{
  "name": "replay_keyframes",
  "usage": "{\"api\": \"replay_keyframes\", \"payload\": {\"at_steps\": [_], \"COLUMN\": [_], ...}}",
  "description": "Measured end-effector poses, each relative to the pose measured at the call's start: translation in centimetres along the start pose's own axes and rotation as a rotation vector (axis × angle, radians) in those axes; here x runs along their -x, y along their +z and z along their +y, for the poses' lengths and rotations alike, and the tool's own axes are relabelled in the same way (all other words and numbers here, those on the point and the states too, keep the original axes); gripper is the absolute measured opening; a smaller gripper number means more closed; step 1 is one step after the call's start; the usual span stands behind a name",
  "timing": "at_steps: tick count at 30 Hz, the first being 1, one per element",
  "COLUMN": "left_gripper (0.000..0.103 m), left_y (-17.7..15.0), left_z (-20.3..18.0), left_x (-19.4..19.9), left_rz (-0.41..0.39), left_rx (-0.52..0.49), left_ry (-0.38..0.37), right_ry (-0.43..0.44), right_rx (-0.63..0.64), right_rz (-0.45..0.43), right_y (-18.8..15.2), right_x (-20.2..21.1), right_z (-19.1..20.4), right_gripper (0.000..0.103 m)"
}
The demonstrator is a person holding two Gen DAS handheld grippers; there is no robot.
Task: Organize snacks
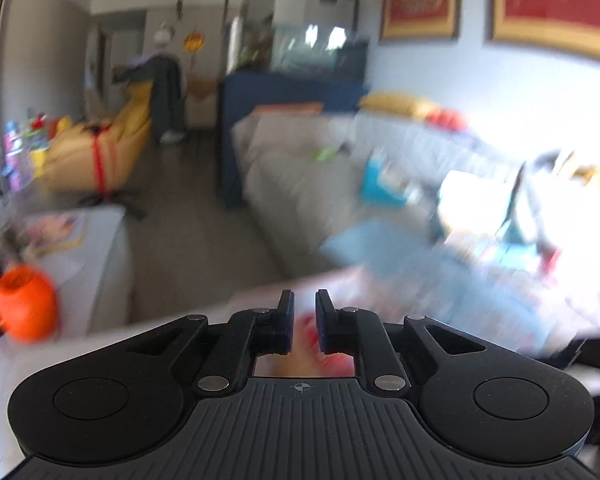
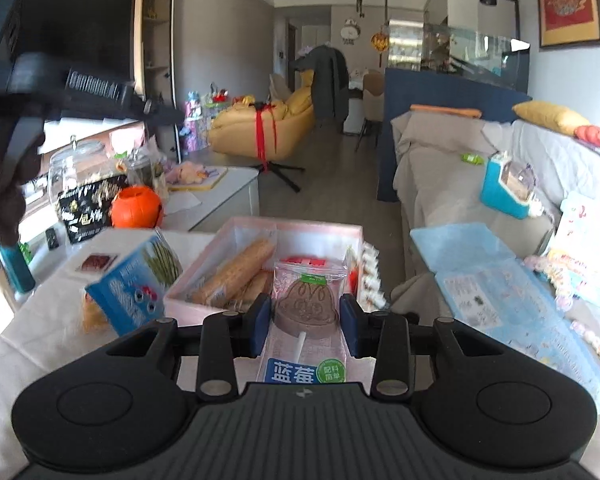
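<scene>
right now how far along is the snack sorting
Done: long wrapped rolls and a few packets already lie in the pink box. In hand: the right tongs grip a lollipop just short of the box. Left: the blue carton sits outside it. The left tongs are shut, empty.

Left wrist view is smeared by motion blur: a red and orange shape behind the nearly closed black left gripper cannot be identified. In the right wrist view, the clear-wrapped brown lollipop's white stick runs out of sight behind the gripper body
</scene>
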State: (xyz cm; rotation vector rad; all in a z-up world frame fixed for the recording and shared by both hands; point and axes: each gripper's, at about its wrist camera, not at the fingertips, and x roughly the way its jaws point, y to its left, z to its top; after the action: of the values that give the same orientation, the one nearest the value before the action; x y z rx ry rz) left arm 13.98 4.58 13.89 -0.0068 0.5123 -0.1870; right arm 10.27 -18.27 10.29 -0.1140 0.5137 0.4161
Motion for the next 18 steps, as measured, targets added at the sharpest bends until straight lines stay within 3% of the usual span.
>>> {"api": "replay_keyframes", "payload": {"at_steps": [3,8,11,15,18], "left_gripper": [0.016,0.019,0.020,0.021,0.036], "left_y": [-3.0,-4.5,-5.2,-7.4,-8.7], "left_z": [2.3,7.9,10.9,12.4,12.5], "left_x": [-1.5,-1.7,-3.1,-6.1,-6.9], "left_rz": [0.080,0.111,0.190,0.301,0.303], "left_rx": [0.028,0.176,0.307,0.387,0.433], "left_ry": [0.088,0.145,0.120,0.096,0.077], "right_ry": [0.006,0.038,0.051,0.066,0.063], "right_rx": [0.006,-0.018,-0.033,-0.068,-0.064], "right_rz": [0.052,0.140,0.177,0.219,0.230], "right_y": [-1.4,-3.6,-4.7,-6.0,-7.0], "right_x": [-1.9,-4.9,-6.0,-7.3,-7.2], "right_z": [0.6,1.3,1.7,2.0,2.2], "right_gripper": [0.037,0.037,0.037,0.037,0.038]}}
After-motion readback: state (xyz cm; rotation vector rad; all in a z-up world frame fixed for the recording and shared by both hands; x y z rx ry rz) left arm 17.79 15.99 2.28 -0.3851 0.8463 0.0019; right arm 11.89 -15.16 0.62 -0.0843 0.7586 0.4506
